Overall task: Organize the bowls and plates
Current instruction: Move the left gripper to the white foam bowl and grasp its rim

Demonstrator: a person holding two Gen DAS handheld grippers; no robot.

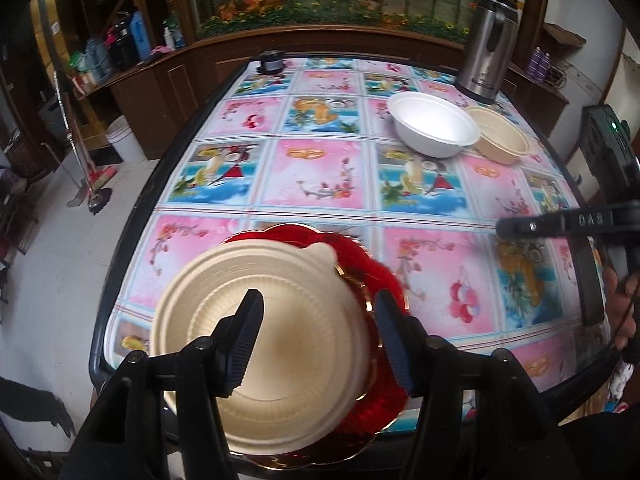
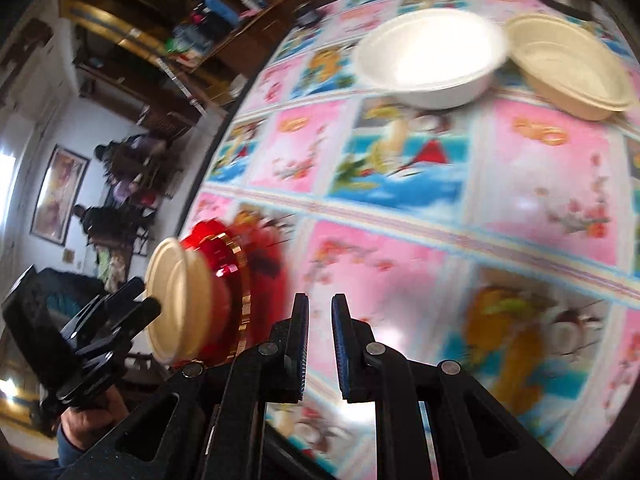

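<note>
my left tongs (image 1: 316, 340) hanging open over the beige bowl (image 1: 260, 340), gripping nothing, bowl sitting on the red plate (image 1: 372, 280) at the tabletop (image 1: 320, 184) near edge, right tongs (image 2: 320, 344) nearly shut and empty, white bowl (image 1: 434, 124) and tan bowl (image 1: 500, 136) touching at the far right corner

A tabletop (image 1: 332, 184) with a dark rim was covered by a glossy cloth printed in pink and blue picture squares. At its near edge lay a red plate (image 1: 372, 272) with a beige plate (image 1: 272, 344) on top. Toward the far side stood a white bowl (image 1: 434, 124) touching a beige bowl (image 1: 500, 136), a steel jug (image 1: 486, 48) behind them, and a small dark object (image 1: 271, 61) at the far edge.
</note>
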